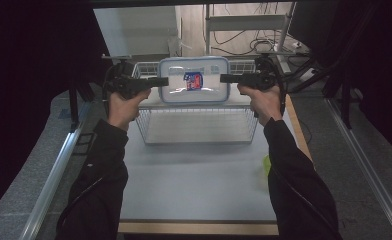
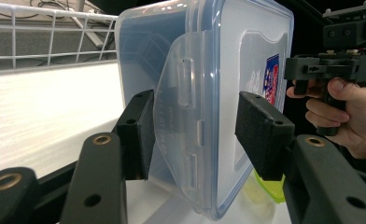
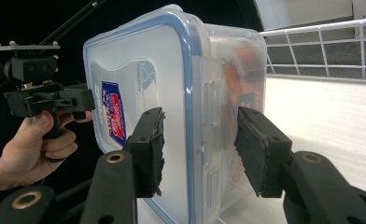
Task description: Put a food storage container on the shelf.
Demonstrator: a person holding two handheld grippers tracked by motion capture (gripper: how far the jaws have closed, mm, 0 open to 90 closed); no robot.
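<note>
Clear plastic container (image 1: pixel 194 80) with a blue-rimmed lid and a red-and-blue label hangs in the high view above the white wire basket (image 1: pixel 196 132), which stands on the pale surface (image 1: pixel 194 185). You hold it from both ends: left gripper (image 1: pixel 159 81) at its left edge, right gripper (image 1: pixel 229 78) at its right edge. A yellow-green object (image 1: pixel 267 164) peeks out beside your right sleeve.

Left gripper view: the container (image 2: pixel 204 102) stands on edge between the fingers (image 2: pixel 260 135), about half open. One pad lies against the body side by the side latch; the other sits at the lid face. Whether it presses there, you cannot tell for certain. Your right hand (image 2: pixel 340 112) is at the far end.

Right gripper view: same arrangement mirrored. The fingers (image 3: pixel 148 149) straddle the container (image 3: pixel 172 93) edge, roughly half open, pads close on lid and body. Contact looks likely but is not certain.

Judgement: two-handed carry, container over the basket. The next move calls for lowering both ends evenly and keeping the squeeze equal.
</note>
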